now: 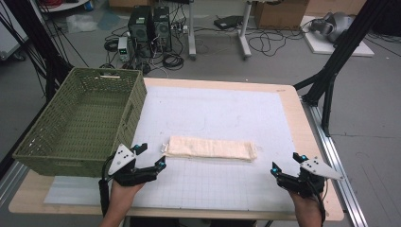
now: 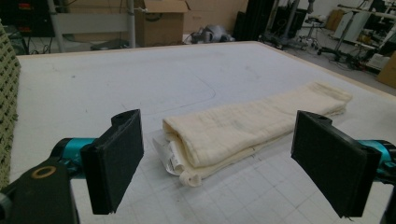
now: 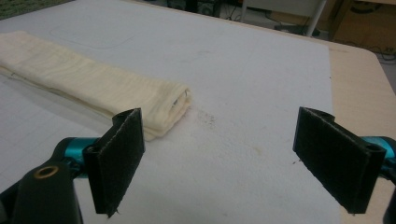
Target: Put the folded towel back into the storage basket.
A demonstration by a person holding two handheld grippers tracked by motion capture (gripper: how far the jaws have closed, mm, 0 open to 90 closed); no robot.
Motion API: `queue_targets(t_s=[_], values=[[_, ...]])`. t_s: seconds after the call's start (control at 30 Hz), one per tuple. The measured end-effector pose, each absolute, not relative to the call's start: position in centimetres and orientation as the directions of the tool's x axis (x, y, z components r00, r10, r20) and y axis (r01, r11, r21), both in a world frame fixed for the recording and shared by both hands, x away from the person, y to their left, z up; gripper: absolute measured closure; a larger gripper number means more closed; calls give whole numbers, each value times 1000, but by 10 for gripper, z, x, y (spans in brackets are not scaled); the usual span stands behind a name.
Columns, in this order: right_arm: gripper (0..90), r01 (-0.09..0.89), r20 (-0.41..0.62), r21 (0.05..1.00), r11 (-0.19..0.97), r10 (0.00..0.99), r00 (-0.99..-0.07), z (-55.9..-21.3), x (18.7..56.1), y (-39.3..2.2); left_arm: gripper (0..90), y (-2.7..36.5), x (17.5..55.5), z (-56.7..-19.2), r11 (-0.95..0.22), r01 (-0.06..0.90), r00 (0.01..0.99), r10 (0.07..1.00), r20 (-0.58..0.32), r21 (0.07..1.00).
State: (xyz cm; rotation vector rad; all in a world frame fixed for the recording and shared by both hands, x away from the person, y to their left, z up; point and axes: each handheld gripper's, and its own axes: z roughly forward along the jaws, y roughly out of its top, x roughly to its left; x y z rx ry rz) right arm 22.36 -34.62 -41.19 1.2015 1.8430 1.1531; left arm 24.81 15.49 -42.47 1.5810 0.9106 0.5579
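— Two grippers were over the near edge of the table; how did they stand?

— Both had their jaws spread wide with nothing between them. The left gripper [image 1: 150, 155] sat at about seven o'clock on the white mat [image 1: 222, 189], held by the person's left hand [image 1: 122, 194]. The right gripper [image 1: 287, 161] sat at about five o'clock, in the right hand [image 1: 305, 201].

— And the folded towel?

— The cream folded towel [image 1: 210, 148] lay flat on the mat, near its middle, stretched from nine toward three o'clock between the two grippers. Its left end was just beside the left gripper's far jaw tip; I couldn't tell whether they touched. In the left gripper view the towel [image 2: 243, 128] lay ahead, between the jaws' lines, with a white label [image 2: 169, 156] poking from its near end. In the right gripper view the towel [image 3: 88, 86] ran off toward ten o'clock, its end just beyond the left jaw, apart from the gripper.

— Anything further out?

— One green woven basket [image 1: 35, 151] stood at nine o'clock, hanging over the table's left edge.
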Motion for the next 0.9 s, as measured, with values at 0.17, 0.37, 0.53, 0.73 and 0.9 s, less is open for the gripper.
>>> queue_targets(t_s=[0.17,0.37,0.53,0.73,0.9], values=[[151,342,-55,921,186,932,-358,-410,223,-347,165,155,248,-424,-12,244,572,809,-134,970],[151,343,-64,918,199,928,-367,-411,224,-347,162,155,252,-426,-13,263,564,813,-143,965],[171,334,-56,922,196,920,-387,-411,224,-348,170,155,253,-427,2,286,576,799,-174,958],[173,341,-51,919,198,918,-394,-409,222,-348,170,154,253,-427,-10,282,582,797,-163,959],[173,350,-45,916,198,916,-399,-409,220,-346,174,154,251,-425,-17,281,585,796,-157,960]])
